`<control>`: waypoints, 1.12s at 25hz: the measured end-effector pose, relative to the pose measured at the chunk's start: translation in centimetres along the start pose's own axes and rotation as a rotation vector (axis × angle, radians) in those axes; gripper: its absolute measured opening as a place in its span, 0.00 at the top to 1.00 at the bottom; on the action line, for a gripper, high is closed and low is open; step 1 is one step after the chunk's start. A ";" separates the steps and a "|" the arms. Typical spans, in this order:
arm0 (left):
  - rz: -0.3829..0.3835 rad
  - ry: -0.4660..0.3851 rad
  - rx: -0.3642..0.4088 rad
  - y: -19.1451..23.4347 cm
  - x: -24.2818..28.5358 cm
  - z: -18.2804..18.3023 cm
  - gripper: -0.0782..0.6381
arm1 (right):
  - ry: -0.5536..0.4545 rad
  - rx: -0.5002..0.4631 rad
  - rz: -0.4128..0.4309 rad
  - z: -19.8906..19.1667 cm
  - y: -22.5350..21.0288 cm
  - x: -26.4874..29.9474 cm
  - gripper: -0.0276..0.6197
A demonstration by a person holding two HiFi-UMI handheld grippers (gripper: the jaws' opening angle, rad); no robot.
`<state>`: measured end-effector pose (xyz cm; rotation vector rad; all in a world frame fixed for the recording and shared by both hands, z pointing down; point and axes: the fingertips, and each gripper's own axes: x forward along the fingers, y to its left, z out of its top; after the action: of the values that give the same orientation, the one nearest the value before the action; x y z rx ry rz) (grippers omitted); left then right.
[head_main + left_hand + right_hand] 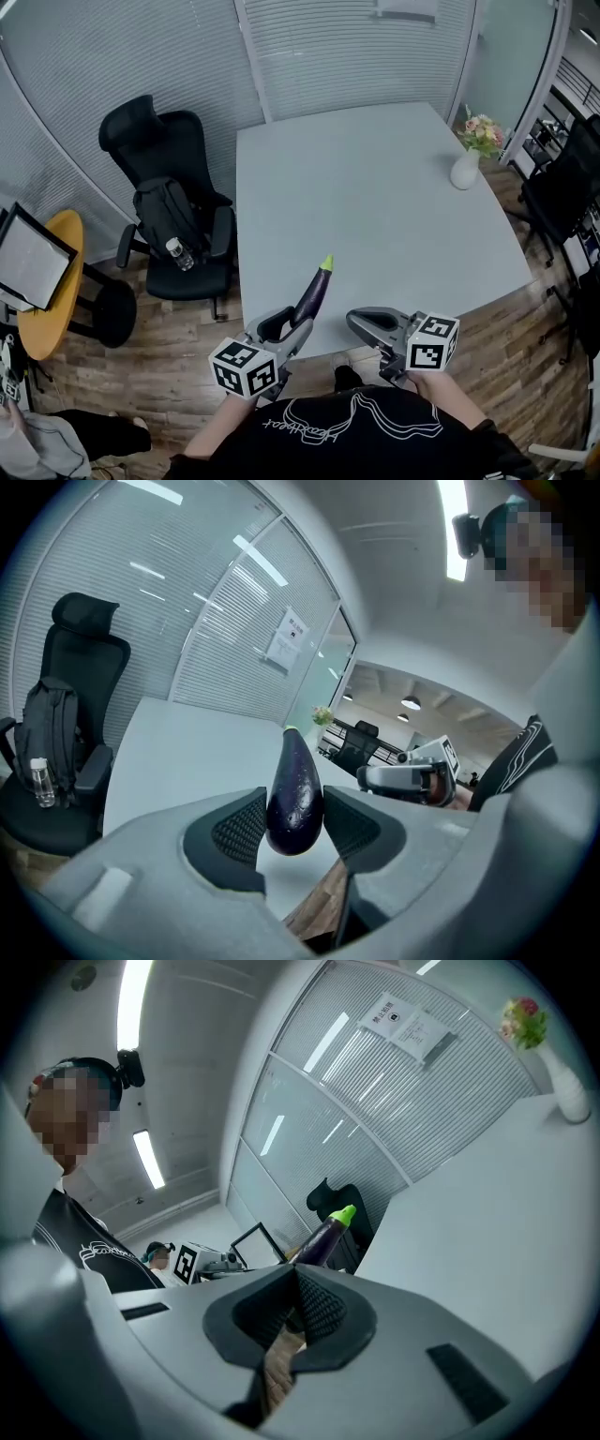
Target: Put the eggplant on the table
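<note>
Purple-black and glossy, the long eggplant with a green stem cap (314, 292) is held in the left gripper (300, 325), clamped at its thick end between the two ribbed black pads. That end appears to have been chosen because it fills the jaws, while the slender stem end is left pointing forward over the near edge of the pale grey rectangular table (375, 187). The vegetable is kept in the air, clear of the tabletop, so the placing is judged not yet done.

The right gripper (356, 322) is carried beside it, just off the table's edge, with its jaws drawn together and nothing between them. It seems to be kept out of the way, since one grip is enough for so light a load.

Little writing can be made out. A white paper notice (286, 641) is fixed to the ribbed glass partition, but its print is too small to be read. White line art and script are seen on the person's black shirt, yet no word can be read with certainty. Only black-and-white square patterns, without letters, are borne by the marker cubes.
</note>
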<state>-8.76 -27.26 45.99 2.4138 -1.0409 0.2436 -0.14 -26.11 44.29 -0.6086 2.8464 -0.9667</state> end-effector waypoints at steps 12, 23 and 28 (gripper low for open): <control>0.081 0.049 0.043 5.2 4.9 -0.6 0.62 | 0.051 0.049 -0.019 0.2 -4.6 1.2 0.94; 0.142 0.121 0.032 10.5 9.2 -3.8 0.62 | 0.083 0.082 -0.066 -0.3 -7.9 1.2 0.94; 0.172 0.161 0.028 12.4 11.0 -5.8 0.62 | 0.088 0.100 -0.081 -0.6 -8.8 1.1 0.94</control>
<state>-9.94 -38.50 59.41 2.2861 -1.1779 0.5064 1.72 -32.53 50.09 -0.6923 2.8471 -1.1692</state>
